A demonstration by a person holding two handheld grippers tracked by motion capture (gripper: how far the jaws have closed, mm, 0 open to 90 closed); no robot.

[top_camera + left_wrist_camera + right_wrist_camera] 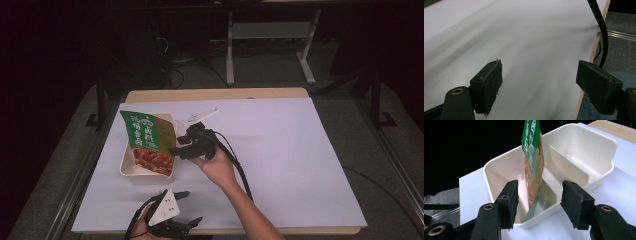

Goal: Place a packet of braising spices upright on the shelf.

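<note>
A shiny green food packet [532, 167] stands in the cream plastic box [599, 152] on white paper [280, 150]. My right gripper [539, 200] and left gripper [539, 82] are wide apart, empty.

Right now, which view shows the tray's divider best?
The right gripper view: the cream tray's divider stands clear behind the green sauce packet. The high view shows the tray from above, with the packet over most of its inside.
</note>
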